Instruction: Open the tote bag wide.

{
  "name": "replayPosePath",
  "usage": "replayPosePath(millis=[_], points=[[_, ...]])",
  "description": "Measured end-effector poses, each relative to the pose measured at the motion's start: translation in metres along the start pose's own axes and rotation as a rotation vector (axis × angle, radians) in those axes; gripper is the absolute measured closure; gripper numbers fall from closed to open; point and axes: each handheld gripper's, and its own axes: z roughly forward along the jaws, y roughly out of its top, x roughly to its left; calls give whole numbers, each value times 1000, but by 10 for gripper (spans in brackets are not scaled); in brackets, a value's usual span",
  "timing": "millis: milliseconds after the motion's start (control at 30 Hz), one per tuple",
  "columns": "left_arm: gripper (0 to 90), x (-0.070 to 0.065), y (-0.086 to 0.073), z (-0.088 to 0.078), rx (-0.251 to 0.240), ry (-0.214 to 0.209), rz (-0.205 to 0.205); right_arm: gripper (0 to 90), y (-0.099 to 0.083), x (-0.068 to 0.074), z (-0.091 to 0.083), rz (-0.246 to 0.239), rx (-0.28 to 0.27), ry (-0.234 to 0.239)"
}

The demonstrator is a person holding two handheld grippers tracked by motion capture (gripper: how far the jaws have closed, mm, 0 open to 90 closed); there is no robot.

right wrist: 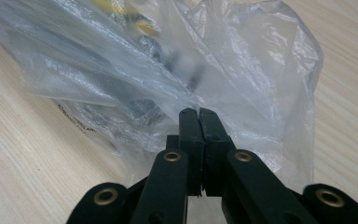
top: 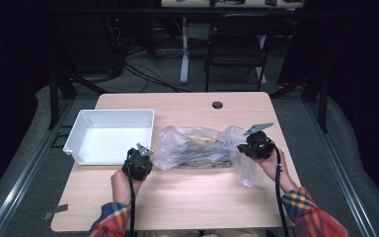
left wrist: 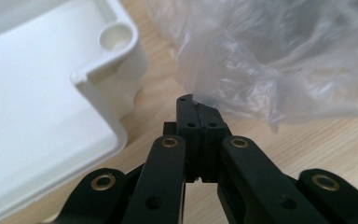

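I can't make out the dark contents inside the bag (top: 197, 147). My left gripper (left wrist: 196, 109) and right gripper (right wrist: 199, 122) each pinch its film, jaws closed; the tray (top: 79, 129) sits left of it.

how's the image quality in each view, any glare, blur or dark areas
High view: the room behind the table is nearly black, and the lit white tray looks washed out. Left gripper view: the tray and the plastic bag are soft and out of focus, while the left gripper is sharp. Right gripper view: the bag's far contents blur, with pale sheen on its folds.
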Motion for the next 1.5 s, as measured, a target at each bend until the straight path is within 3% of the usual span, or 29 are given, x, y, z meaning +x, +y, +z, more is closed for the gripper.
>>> replayPosePath(millis=[133, 267, 300, 367, 400, 433, 500, 567, 733, 867, 1033, 1167, 1367, 1500], points=[[900, 6, -5, 3, 45, 25, -11, 900, 0, -1, -3, -1, -3, -11], [897, 6, -10, 2, 77, 11, -6, 900, 0, -1, -6, 1, -18, -9], [856, 5, -10, 1, 91, 14, 8, 900, 0, 0, -7, 1, -27, -9], [664, 2, -11, -5, 92, 3, 21, 900, 1, 1, -8, -7, -29, -10], [504, 0, -12, -9, 89, 4, 23, 900, 1, 2, -10, -5, -35, -9], [504, -4, -13, -15, 80, 7, 31, 900, 2, 3, -11, -12, -32, -7], [391, -10, -13, -26, 55, 2, 59, 900, 4, 5, -13, -19, -42, -4], [339, -17, -12, -37, 26, -6, 81, 900, 6, 8, -15, -25, -43, -4], [239, -30, -7, -64, -48, -47, 129, 900, 9, 11, -18, -34, -56, 1], [210, -46, -2, -77, -78, -74, 174, 900, 11, 12, -20, -34, -65, 2], [209, -61, 14, -82, -120, -71, 210, 900, 13, 14, -22, -40, -70, 2], [284, -61, 30, -68, -110, -30, 217, 900, 15, 13, -23, -43, -68, 5], [601, -61, 48, -37, -89, 77, 256, 897, 18, 9, -23, -34, -66, 13], [779, -53, 56, -19, -76, 111, 248, 882, 19, 6, -20, -31, -60, 11]])
